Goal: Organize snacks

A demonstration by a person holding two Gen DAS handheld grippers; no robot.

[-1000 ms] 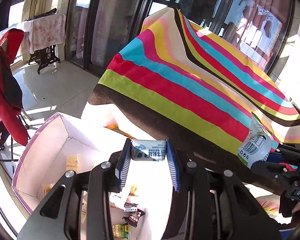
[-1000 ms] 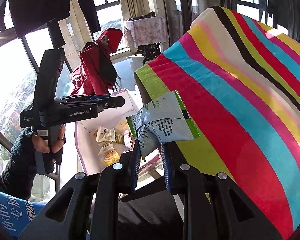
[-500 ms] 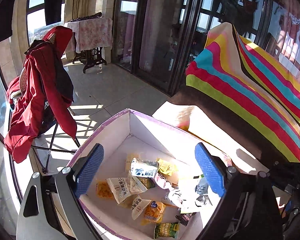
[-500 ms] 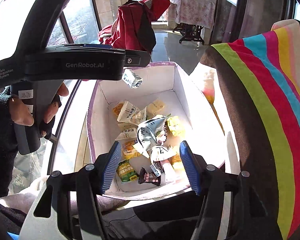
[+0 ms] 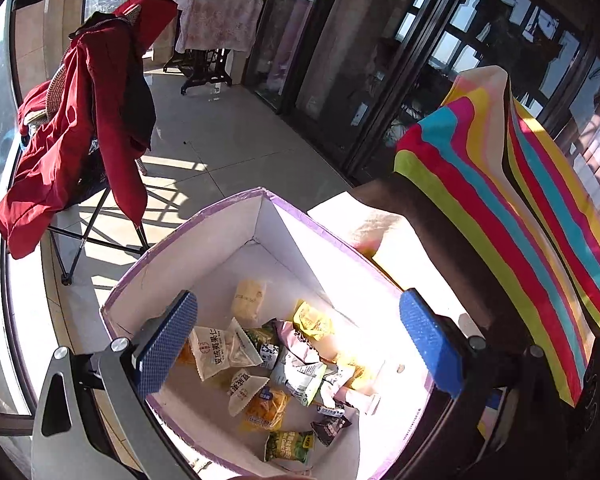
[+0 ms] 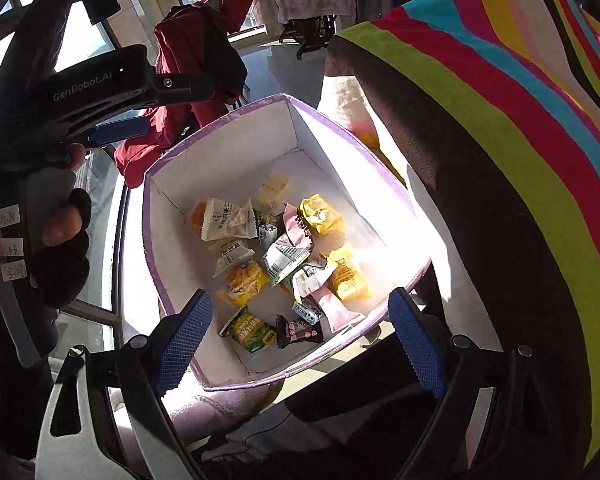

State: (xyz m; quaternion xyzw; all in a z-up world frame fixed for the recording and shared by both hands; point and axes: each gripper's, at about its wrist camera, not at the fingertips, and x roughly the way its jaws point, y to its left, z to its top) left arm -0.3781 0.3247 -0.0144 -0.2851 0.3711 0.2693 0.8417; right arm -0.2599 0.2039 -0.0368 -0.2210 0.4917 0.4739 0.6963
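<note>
A white box with a purple rim (image 5: 220,256) (image 6: 240,148) stands below both grippers and holds several snack packets. Among them lie a green-and-white packet (image 5: 300,380) (image 6: 284,258), a small blue-and-white packet (image 5: 268,350) (image 6: 266,236) and yellow packets (image 6: 320,214). My left gripper (image 5: 298,340) hangs over the box, wide open, with nothing between its blue pads. My right gripper (image 6: 300,340) also stands open and empty above the box's near edge. In the right wrist view, a gloved hand (image 6: 60,220) holds the left tool's black housing (image 6: 100,84) at the upper left.
A striped cloth (image 5: 520,208) (image 6: 500,100) drapes over furniture right of the box. A red jacket (image 5: 80,120) hangs on a folding chair to the left. A cloth-covered small table (image 5: 212,20) and dark glass doors (image 5: 340,60) stand behind on the tiled floor.
Both grippers were shut on packets a second ago. They swung over the box and opened. The small blue-and-white packet and the green-and-white packet fell in and now lie among the others.
</note>
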